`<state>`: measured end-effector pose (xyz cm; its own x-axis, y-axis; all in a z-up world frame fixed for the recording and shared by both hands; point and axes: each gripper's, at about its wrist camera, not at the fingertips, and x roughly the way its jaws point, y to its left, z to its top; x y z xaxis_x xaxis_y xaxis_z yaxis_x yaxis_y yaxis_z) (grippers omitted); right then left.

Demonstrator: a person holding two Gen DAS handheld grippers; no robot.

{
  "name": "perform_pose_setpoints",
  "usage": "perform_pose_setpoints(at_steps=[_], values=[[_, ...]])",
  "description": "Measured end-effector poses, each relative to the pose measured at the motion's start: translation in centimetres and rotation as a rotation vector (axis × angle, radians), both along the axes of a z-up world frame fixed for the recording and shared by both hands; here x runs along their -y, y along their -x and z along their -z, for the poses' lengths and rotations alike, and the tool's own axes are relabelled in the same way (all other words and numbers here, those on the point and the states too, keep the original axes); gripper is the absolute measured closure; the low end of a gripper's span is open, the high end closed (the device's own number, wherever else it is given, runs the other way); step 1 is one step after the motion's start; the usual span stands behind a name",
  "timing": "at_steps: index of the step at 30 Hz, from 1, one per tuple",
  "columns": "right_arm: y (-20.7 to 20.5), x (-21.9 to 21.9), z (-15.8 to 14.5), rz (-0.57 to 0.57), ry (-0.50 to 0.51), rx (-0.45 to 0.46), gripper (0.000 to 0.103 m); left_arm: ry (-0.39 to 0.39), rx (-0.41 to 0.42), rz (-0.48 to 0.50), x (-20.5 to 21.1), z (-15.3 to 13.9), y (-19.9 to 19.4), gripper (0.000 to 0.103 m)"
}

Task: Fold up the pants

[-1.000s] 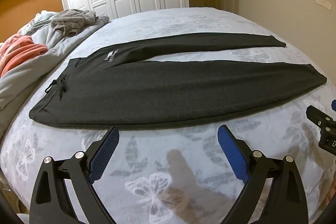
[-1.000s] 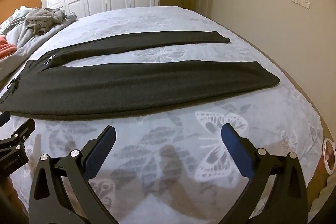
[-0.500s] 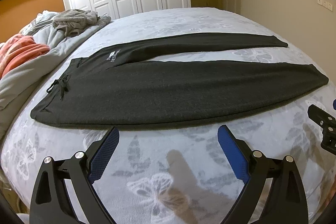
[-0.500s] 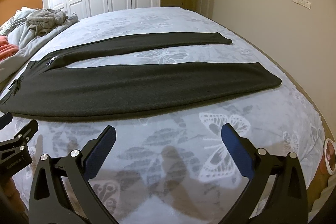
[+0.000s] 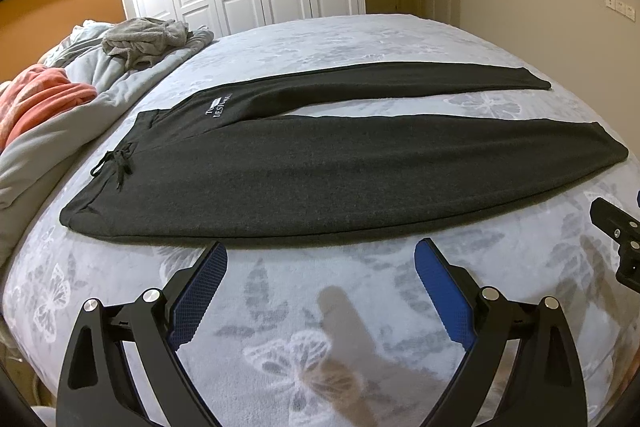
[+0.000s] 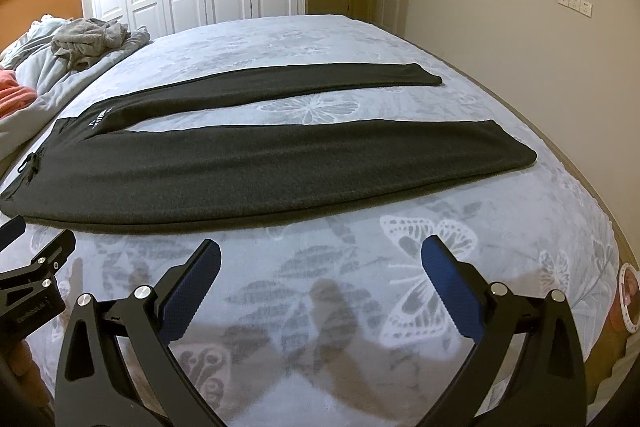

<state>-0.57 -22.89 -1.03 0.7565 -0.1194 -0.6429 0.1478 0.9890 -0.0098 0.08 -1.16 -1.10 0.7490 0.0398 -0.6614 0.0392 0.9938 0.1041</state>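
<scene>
The dark grey knit pants (image 5: 320,179) lie flat along the bed's (image 5: 280,327) near edge, legs splayed. Both the left hand-held gripper (image 5: 320,259) and right hand-held gripper (image 6: 320,259) hover wide, empty. Soft, limp fabric: probably pinch waistband and cuff.

Warm dim light, fisheye-warped edges
</scene>
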Motion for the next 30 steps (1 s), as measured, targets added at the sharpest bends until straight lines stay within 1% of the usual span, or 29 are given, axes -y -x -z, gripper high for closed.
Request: perform_pose_setpoints(at_steps=[30], values=[[0.01,-0.21,-0.04,-0.002,-0.003,0.0,0.005,0.006,0.0,-0.006,0.09,-0.09,0.12,0.01]])
